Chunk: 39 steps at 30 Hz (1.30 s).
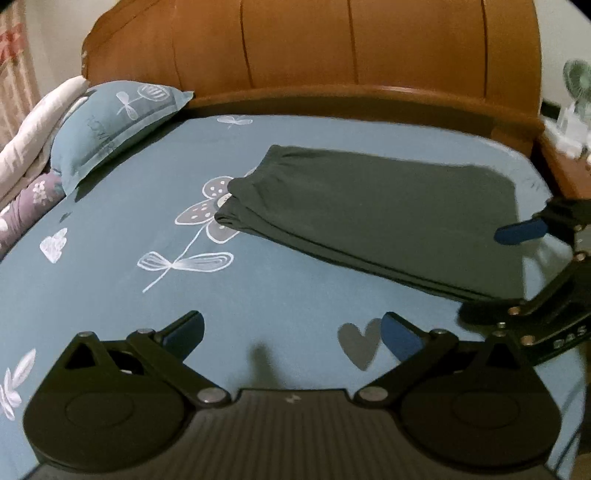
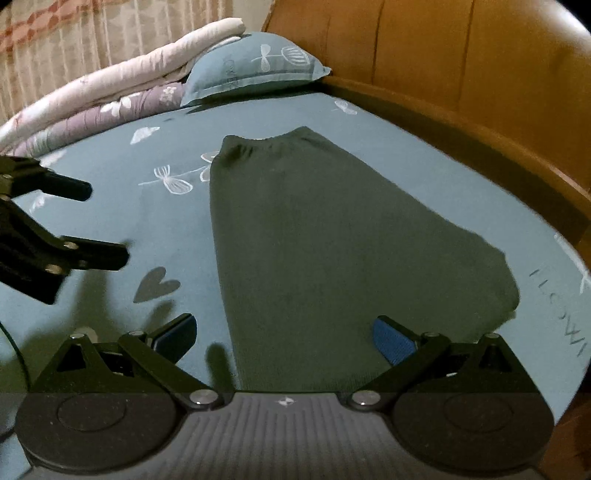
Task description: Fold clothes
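Trousers (image 1: 373, 218) of dark green cloth lie folded flat on the bed (image 1: 110, 280), toward the headboard (image 1: 314, 48) edge and the bed's right side, with the gathered waistband end (image 2: 266, 142) pointing at the pillow (image 1: 110, 125). At least 2 stacked layers show along the folded edge, and the top face looks smooth. Around them the blue sheet carries white flower and grey heart prints. A blue pillow leans in the headboard-left corner against rolled quilts (image 2: 110, 88) beside a curtain (image 2: 74, 33); a small fan (image 1: 576, 77) stands on a nightstand (image 1: 565, 166) past the right edge. Nothing lies on the trousers. The left claw (image 1: 291, 332) hangs open and empty over bare sheet, beside the trousers' long edge. The right claw (image 2: 284, 338) is spread wide, holding nothing, above the trousers' near end; whether its fingers touch the cloth is unclear.
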Motion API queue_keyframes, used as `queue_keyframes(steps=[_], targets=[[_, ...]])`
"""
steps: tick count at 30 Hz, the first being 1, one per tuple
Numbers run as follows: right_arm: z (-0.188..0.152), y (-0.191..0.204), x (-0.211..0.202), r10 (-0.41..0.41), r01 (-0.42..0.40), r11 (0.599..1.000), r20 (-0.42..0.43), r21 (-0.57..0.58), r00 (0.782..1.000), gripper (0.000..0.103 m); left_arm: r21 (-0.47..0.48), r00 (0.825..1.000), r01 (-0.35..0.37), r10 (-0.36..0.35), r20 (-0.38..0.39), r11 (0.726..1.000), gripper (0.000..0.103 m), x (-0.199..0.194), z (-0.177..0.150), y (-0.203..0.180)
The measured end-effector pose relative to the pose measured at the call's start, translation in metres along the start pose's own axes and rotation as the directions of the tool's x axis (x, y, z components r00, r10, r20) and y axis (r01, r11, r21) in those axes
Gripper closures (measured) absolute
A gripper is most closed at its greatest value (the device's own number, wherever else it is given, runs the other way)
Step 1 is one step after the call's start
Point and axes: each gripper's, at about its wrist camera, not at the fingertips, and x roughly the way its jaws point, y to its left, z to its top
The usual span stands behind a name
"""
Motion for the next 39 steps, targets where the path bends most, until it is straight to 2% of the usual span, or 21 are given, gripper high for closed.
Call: queue_keyframes(steps=[4,12,17,23,30,35,39], targets=[[0.002,0.009,-0.013,0.042,-0.042,0.999,0.032,0.008,0.999,0.000,-0.044,0.999,0.027,-0.026,0.040,0.999,0.001,-0.017,-0.008,0.008],[0.005,0.024,-0.013,0.019,-0.014,0.998,-0.076,0.067,0.997,0.000,-0.108,0.998,0.039,-0.033,0.056,0.993,0.001,-0.044,-0.023,0.020],[0.017,0.021,-0.027,0.021,-0.009,0.992,-0.097,0.124,0.995,0.000,-0.155,0.996,0.057,-0.046,0.070,0.986,0.001,-0.058,-0.030,0.030],[0.024,0.029,-0.050,-0.034,0.047,0.993,-0.114,0.107,0.993,0.000,-0.219,0.999,0.034,-0.026,0.037,0.975,0.001,-0.064,-0.034,0.042],[0.025,0.041,-0.071,-0.099,0.111,0.989,-0.125,0.097,0.987,0.000,-0.214,0.999,-0.014,0.023,0.040,0.977,0.001,-0.078,-0.034,0.040],[0.024,0.046,-0.076,-0.096,0.120,0.982,-0.162,0.145,0.982,0.000,-0.226,0.998,-0.020,0.031,0.047,0.974,0.001,-0.093,-0.035,0.038],[0.020,0.053,-0.084,-0.099,0.132,0.974,-0.177,0.184,0.979,0.000,-0.264,1.000,-0.020,0.024,0.015,0.964,0.001,-0.100,-0.039,0.037]])
